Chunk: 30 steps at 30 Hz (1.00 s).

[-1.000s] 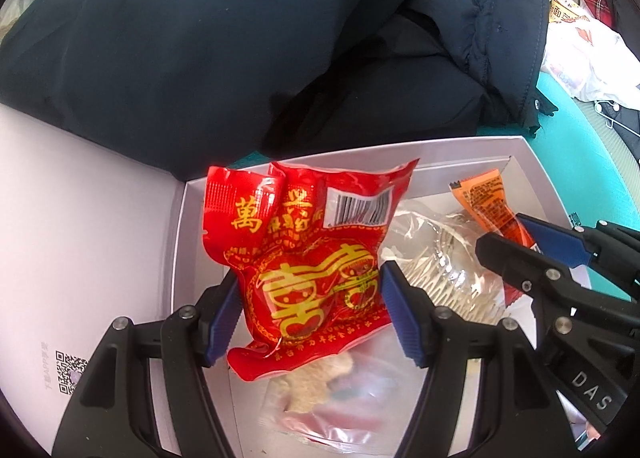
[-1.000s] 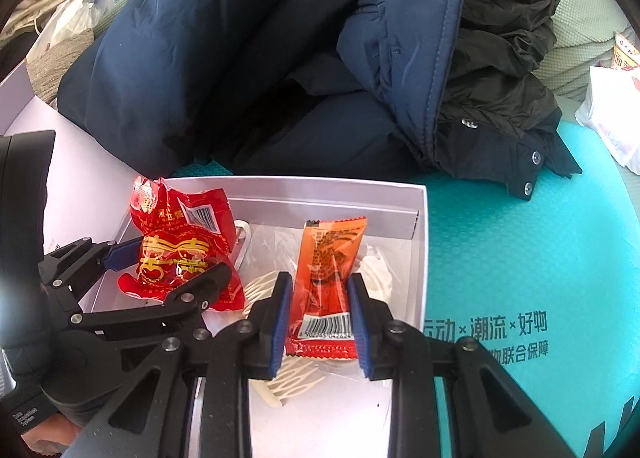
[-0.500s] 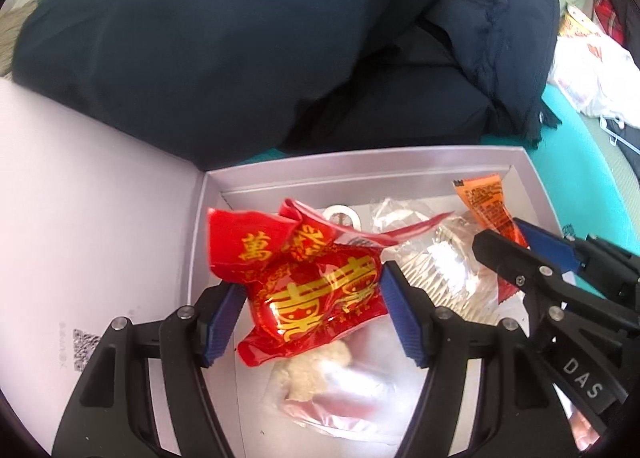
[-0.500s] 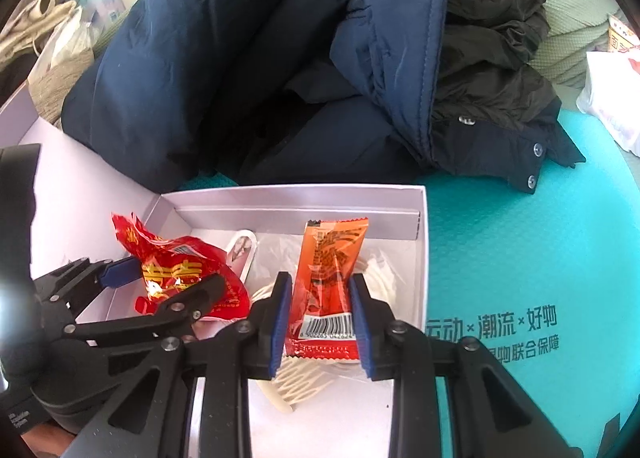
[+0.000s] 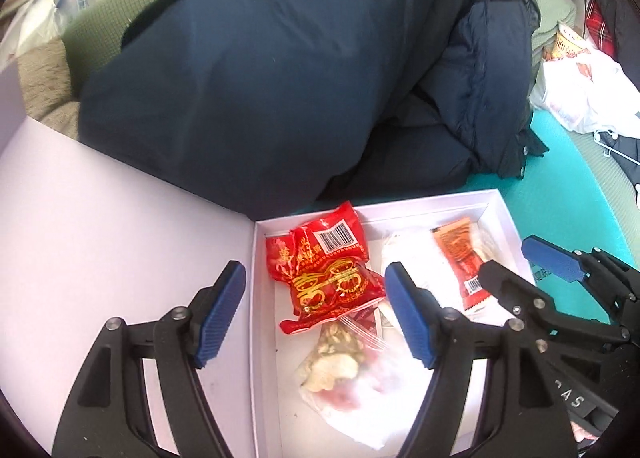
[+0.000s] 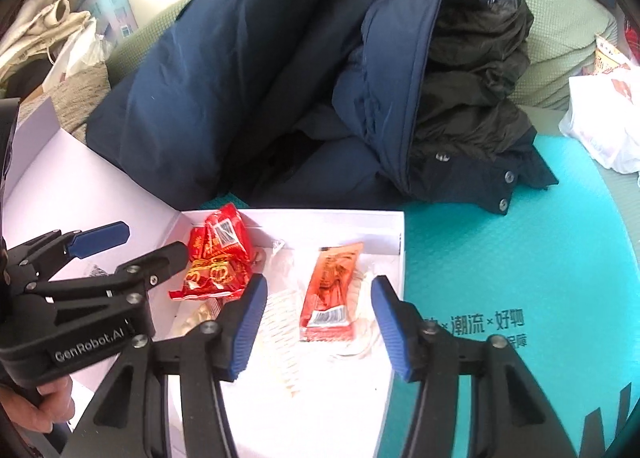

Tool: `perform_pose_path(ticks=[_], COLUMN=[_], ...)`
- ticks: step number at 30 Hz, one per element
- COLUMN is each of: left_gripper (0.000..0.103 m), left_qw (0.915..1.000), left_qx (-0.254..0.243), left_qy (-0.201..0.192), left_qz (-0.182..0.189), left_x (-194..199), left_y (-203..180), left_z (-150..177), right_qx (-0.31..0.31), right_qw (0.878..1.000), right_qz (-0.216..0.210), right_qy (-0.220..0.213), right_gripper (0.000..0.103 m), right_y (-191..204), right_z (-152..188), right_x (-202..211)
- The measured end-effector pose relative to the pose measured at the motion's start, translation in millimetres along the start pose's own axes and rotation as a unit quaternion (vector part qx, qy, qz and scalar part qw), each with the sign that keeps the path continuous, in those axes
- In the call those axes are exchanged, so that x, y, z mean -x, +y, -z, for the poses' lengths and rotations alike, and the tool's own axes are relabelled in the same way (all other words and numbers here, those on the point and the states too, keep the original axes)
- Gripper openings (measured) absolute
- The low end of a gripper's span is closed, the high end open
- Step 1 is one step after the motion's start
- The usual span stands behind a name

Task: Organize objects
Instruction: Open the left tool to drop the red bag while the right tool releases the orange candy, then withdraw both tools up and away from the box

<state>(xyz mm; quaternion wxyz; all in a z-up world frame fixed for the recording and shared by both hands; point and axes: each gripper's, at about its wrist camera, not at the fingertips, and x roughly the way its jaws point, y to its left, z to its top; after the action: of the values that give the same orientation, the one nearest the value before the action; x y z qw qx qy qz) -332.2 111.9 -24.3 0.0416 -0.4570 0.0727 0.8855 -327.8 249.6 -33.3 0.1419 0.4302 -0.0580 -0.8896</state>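
**Leaving packets loose in the box**

Lying in the white box (image 5: pixel 496 202), the red packet (image 5: pixel 324 274) sits by its left wall, the orange sachet (image 6: pixel 332 290) nearer the right wall. Both claws, left (image 5: pixel 316 312) and right (image 6: pixel 318 328), have just been opening and hang released, pads clear of both. The red packet rides on a clear bag (image 5: pixel 352 370) and could slide.

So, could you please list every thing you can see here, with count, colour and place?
box: one, white, on the teal mat, lid open to the left
red packet: one, red and gold, left part of box
orange packet: one, orange, right part of box
clear bags: several, transparent, under the packets
jacket: one, dark navy, behind the box
mat: one, teal, under the box
white bag: one, far right
left gripper: open, above red packet
right gripper: jaws just opened, orange packet between, not pressed
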Motion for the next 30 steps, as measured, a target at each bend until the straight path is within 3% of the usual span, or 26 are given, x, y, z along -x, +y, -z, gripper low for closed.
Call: perform_pose_path(ticks=[3,10,30], left_gripper=[0.071,0.071,0.079], left_qw=[1.0,0.9995,0.9954], left_qx=[0.004,0.007,-0.021], left_qy=[-0.006,-0.03,-0.087], left_qz=[0.005,-0.004,-0.036], left_x=[-3,27,156], left_y=[19,27,23], left_z=[-38,-51,-24], right_qx=[0.007,0.033,0.055], right_qw=[1.0,0.999,0.993], right_qz=[0.009,0.025,0.058], right_qy=[-0.006,-0.034,-0.083], right_gripper=[0.054,0.054,0.054], right_y=[20,23,55], right_z=[-8,-8,7], right_x=[2,45,159])
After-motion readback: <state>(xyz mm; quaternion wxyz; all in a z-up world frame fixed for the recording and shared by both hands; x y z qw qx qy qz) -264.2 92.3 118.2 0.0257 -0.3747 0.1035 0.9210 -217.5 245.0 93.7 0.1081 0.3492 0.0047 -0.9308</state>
